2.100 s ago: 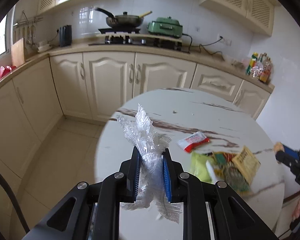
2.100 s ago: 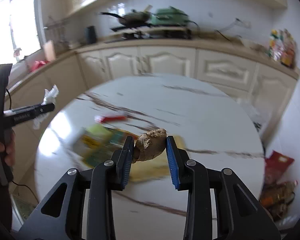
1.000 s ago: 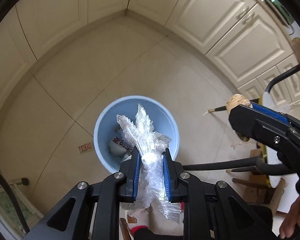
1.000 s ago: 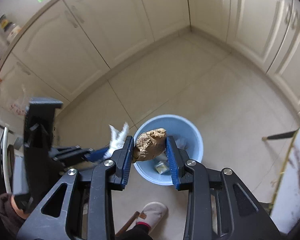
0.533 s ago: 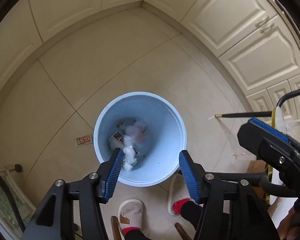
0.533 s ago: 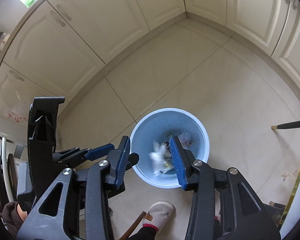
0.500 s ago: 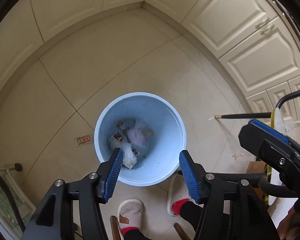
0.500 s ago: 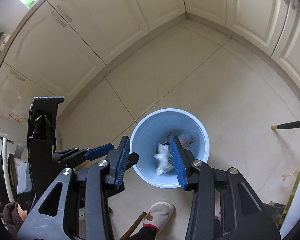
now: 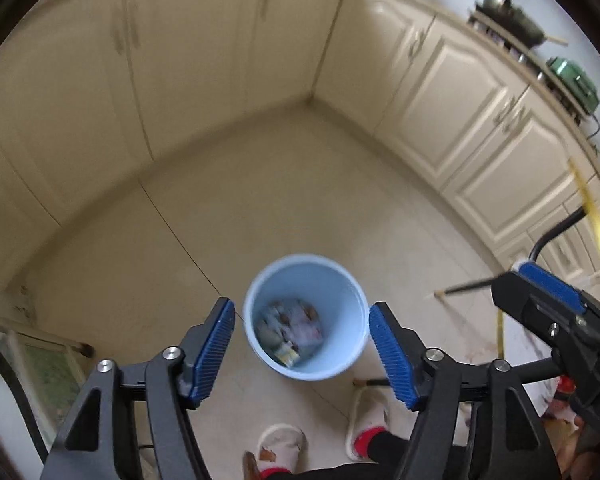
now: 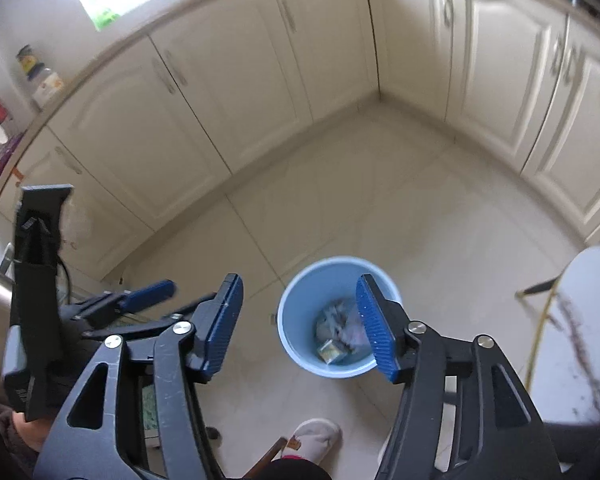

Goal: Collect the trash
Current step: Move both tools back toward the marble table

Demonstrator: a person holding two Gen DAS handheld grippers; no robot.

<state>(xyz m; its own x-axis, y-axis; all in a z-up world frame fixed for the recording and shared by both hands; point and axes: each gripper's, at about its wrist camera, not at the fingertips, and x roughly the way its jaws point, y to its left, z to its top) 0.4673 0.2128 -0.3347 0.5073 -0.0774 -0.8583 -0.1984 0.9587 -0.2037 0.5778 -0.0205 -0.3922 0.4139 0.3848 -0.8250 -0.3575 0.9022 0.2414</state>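
Note:
A light blue trash bin stands on the tiled floor below both grippers, with several crumpled wrappers and scraps lying at its bottom. My left gripper hangs well above the bin, its jaws opening, nothing between the blue pads. My right gripper is also above the bin, jaws opening and empty. The right gripper's blue-padded finger shows at the right edge of the left wrist view. The left gripper's fingers show at the left of the right wrist view.
Cream cabinets line the walls around the beige floor. A white marble table edge with a yellow band sits at the right. The person's slippered feet stand just below the bin. A pan rests on the far counter.
Both grippers let go of their loads, the clear plastic wrap and the brown lump, which dropped into the bin. Jaws widened and both hands rose, so the bin looks smaller.

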